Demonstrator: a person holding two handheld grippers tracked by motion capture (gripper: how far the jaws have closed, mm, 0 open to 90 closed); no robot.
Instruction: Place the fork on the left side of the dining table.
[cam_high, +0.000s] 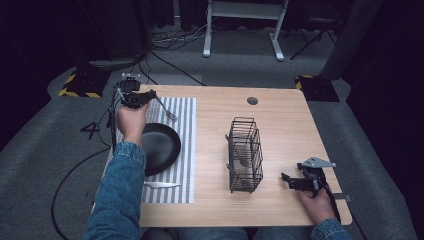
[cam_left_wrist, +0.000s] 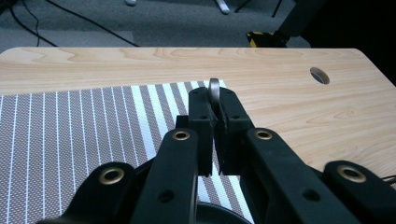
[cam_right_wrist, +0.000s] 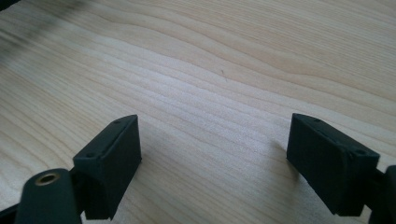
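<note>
Left gripper (cam_high: 146, 98) sits at the far left of the table (cam_high: 280, 107), raised over the far end of the striped placemat (cam_high: 185, 150), and its jaws are pressed together on the handle of a fork (cam_high: 167, 111). In the high view the fork runs from the jaws out to the right and toward the person, tines at the free end, hanging above the mat just beyond the black plate (cam_high: 160, 147). In the left gripper view (cam_left_wrist: 214, 112) the rounded metal end of the fork's handle (cam_left_wrist: 214, 88) pokes up past the tips of the closed jaws, with the mat's stripes and bare wood behind it.

Right gripper (cam_high: 289, 181) rests low at the near right part of the table, held by the person's hand (cam_high: 317, 202), and its jaws are spread wide with nothing between them. The right gripper view (cam_right_wrist: 212, 154) shows bare wood grain between the two black pads (cam_right_wrist: 114, 161). It lies just to the right of the black wire caddy (cam_high: 245, 155), which stands upright near the table's middle and holds at least one piece of cutlery. The fork and the caddy are well apart, with the plate's side of the mat between them and open wood.

A knife (cam_high: 160, 185) lies flat on the near end of the placemat, just below the plate.
</note>
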